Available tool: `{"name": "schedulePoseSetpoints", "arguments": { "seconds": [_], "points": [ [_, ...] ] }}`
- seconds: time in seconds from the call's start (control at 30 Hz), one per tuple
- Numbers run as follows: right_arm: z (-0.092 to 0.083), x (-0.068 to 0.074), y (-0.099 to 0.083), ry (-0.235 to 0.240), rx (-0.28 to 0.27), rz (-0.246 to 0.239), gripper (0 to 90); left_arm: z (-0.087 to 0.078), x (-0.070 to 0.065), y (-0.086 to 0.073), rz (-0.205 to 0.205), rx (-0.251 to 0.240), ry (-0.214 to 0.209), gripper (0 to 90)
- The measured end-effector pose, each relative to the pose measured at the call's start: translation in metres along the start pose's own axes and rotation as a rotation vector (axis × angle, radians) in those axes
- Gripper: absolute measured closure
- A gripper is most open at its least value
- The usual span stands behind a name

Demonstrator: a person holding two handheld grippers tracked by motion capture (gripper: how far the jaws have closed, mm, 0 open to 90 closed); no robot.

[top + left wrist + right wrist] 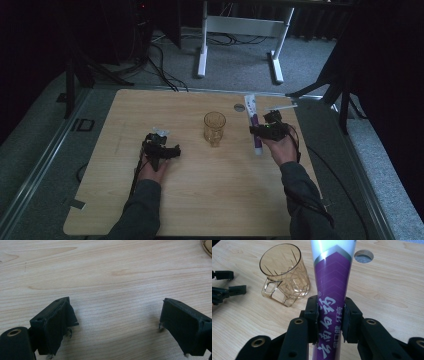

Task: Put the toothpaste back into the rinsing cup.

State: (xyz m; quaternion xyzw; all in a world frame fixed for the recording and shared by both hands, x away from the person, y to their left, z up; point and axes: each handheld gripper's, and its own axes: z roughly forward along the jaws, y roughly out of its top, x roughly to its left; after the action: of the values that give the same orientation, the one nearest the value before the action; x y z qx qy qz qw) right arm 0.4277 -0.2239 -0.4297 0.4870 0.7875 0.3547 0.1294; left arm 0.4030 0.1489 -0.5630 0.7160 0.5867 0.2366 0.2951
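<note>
Right gripper (330, 315) is clamped on a purple & white toothpaste tube (332, 290), pads pressing both sides of the purple part. White Chinese characters run lengthwise down the tube; in the right gripper view the big ones look like 云南白药, the smaller line beside them ends in 牙膏. No other writing legible.

In the high view the tube (254, 125) lies on the wooden table (200, 190) towards its right side, white end pointing to the far edge, near a round hole (239, 106) in the tabletop.

An amber cut-glass mug (214, 128) stands upright mid-table, left of the tube & apart from it, handle towards the person.

Left gripper (165, 150) sits low over bare wood left of the mug, jaws spread wide w/ nothing between them.
</note>
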Motion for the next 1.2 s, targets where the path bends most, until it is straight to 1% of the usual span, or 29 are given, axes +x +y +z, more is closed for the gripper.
{"name": "schedulePoseSetpoints", "arguments": {
  "seconds": [0.17,0.33,0.6,0.87,1.03,1.07,1.2],
  "points": [
    [0.001,0.001,0.003,0.0,-0.019,-0.004,70.6,0.0,0.0,0.0,0.0,0.0,0.0,10.2],
    [0.001,0.001,0.006,0.002,-0.037,0.006,70.6,0.0,0.0,0.0,0.0,0.0,0.0,10.2],
    [0.0,0.002,0.008,0.004,-0.049,0.006,70.6,0.0,0.0,0.0,0.0,0.0,0.0,10.2],
    [-0.002,-0.001,0.011,0.008,-0.068,0.016,70.6,0.0,0.0,0.0,0.0,0.0,0.0,10.2],
    [-0.001,-0.001,0.012,0.01,-0.077,0.013,70.6,0.0,0.0,0.0,0.001,0.0,0.0,10.2],
    [-0.001,0.0,0.013,0.012,-0.087,0.013,70.6,0.0,0.0,0.0,0.0,0.0,0.0,10.1],
    [-0.001,0.001,0.015,0.016,-0.097,0.011,70.6,0.0,0.0,0.0,0.0,0.0,0.0,10.2]
  ]
}}
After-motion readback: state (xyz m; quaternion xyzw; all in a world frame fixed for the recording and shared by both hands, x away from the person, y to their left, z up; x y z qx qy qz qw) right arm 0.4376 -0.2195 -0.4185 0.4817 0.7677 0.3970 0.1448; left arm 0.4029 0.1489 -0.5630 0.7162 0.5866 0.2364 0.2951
